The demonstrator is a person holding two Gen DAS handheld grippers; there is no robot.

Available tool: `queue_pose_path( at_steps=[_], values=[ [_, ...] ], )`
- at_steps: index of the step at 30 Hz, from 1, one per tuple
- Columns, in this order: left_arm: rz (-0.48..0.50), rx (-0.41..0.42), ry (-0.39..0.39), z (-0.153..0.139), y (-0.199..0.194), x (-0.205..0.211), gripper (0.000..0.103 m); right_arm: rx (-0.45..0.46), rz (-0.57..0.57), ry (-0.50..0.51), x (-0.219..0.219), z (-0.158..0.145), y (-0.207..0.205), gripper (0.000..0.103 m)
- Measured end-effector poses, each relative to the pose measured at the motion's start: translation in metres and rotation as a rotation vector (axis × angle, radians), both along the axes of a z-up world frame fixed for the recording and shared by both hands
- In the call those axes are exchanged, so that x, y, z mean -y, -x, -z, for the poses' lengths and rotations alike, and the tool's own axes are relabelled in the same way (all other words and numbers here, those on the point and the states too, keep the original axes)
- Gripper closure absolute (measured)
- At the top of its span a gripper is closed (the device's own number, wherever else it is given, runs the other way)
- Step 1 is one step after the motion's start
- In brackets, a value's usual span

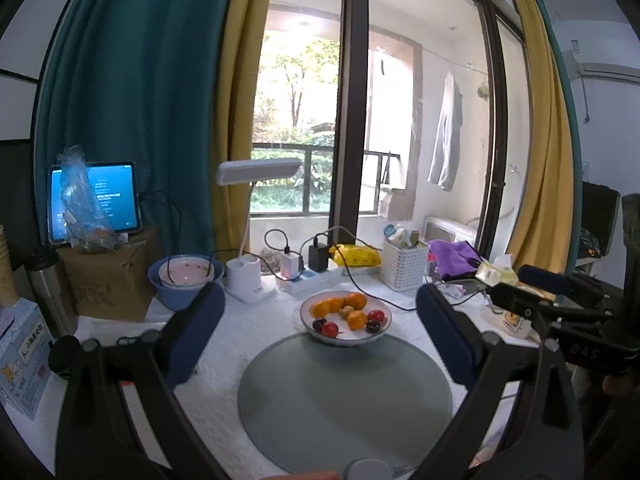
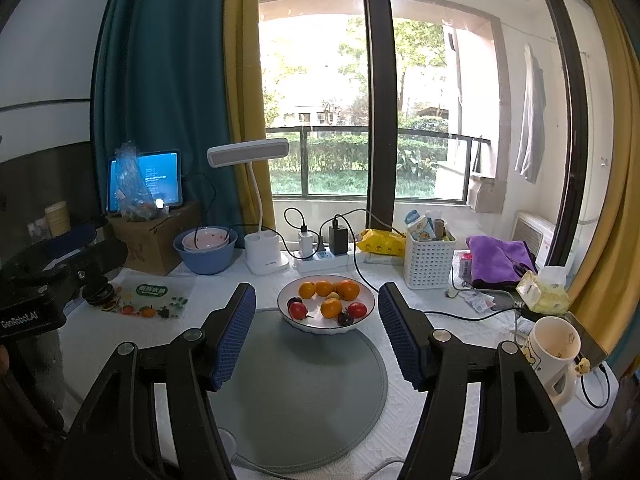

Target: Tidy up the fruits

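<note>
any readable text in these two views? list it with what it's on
"GenRobot.AI": white lettering on the left gripper body, seen at the left edge of the right wrist view.
Tablet screen: lines of text, too small to read.
Green label on the fruit-print sheet: blurred.
Blue carton: printed characters, not legible.
Mug: cartoon print, no readable words.

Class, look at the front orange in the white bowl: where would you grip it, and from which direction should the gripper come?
Grip the front orange across its widest middle, coming down from above. It is round and sits low in the white bowl, with a red fruit and a dark fruit close beside it, so a side approach would likely hit the rim or neighbours. The open right gripper hangs nearest.
</note>
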State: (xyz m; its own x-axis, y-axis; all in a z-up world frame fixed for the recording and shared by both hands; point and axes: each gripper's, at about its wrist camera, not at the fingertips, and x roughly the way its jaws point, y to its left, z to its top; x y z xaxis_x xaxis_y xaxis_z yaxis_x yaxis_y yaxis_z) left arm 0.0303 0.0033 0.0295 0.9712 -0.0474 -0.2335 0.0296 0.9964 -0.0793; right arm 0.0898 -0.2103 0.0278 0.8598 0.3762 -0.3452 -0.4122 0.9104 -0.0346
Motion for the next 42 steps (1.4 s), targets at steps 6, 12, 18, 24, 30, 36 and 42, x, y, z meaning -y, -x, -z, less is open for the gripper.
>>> queue_pose_path(
  at_steps=[6,12,18,24,30,36,42],
  values=[
    [0.001,-0.002,0.001,0.0002,-0.0004,-0.0003,0.006,-0.001,0.002,0.000,0.0004,0.0005,-0.0001,0.036],
    [0.003,-0.001,-0.001,0.0001,-0.0010,-0.0005,0.006,-0.002,0.001,-0.001,0.0006,0.0008,0.0000,0.036],
    [0.007,-0.007,-0.004,0.0012,-0.0010,0.0002,0.006,0.000,0.003,-0.002,-0.0002,0.0013,-0.0002,0.036],
    [0.007,-0.006,-0.003,0.0017,-0.0016,0.0008,0.006,-0.002,0.002,-0.001,-0.0010,0.0018,0.0008,0.036],
    [0.011,-0.005,-0.006,0.0021,-0.0012,0.0020,0.006,-0.003,0.004,-0.001,-0.0015,0.0022,0.0009,0.036],
    [0.014,-0.003,-0.008,0.0022,-0.0003,0.0033,0.006,-0.002,0.005,-0.002,-0.0009,0.0023,0.0015,0.036],
    [0.015,-0.002,-0.009,0.0022,0.0000,0.0034,0.006,-0.002,0.004,-0.001,-0.0009,0.0029,0.0022,0.036]
  ],
)
